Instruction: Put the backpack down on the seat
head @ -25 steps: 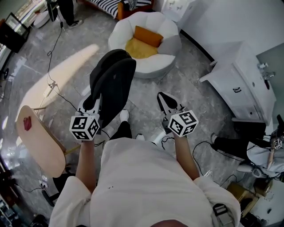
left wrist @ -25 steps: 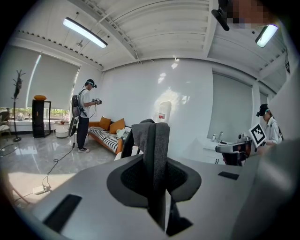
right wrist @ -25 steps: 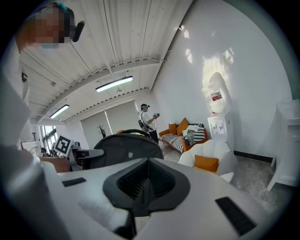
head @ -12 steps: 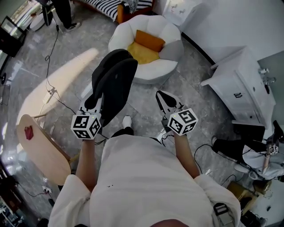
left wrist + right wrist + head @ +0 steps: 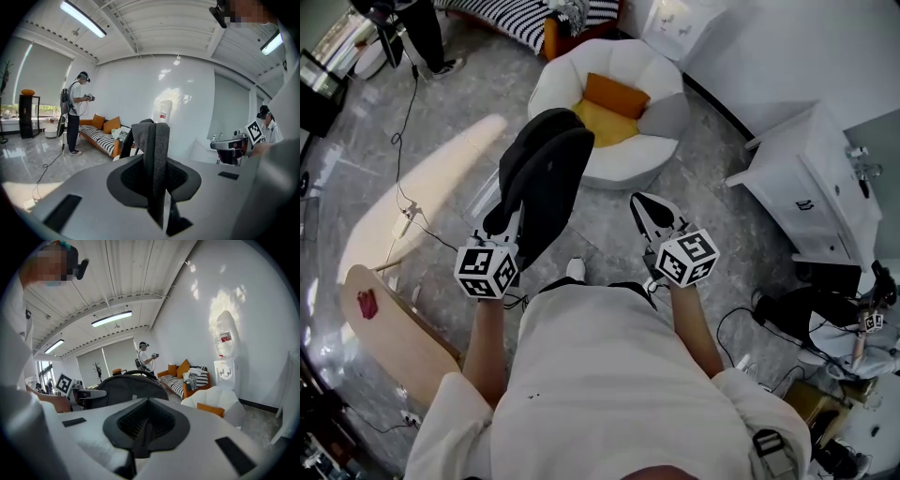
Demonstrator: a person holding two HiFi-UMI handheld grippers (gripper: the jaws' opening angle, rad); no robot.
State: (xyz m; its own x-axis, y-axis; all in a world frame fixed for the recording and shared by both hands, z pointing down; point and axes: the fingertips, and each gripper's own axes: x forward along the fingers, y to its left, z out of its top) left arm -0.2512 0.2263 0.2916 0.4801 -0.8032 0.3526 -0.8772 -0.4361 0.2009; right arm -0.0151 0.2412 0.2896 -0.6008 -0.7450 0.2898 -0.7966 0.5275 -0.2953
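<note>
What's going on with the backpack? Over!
Left gripper shut on backpack strap. Right gripper shut, empty. Backpack in the air, short of the white seat. Two cushions lie on that seat.

We see a grey marble floor (image 5: 712, 187) carrying the white seat (image 5: 558, 84). A cabinet (image 5: 806, 178) stands right of the seat, and what looks like a cable (image 5: 405, 103) trails to its left.

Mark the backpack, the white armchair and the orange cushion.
backpack (image 5: 546, 183): head view, middle of its black body.
white armchair (image 5: 623, 161): head view, front outer wall.
orange cushion (image 5: 615, 95): head view, centre of its top face.
</note>
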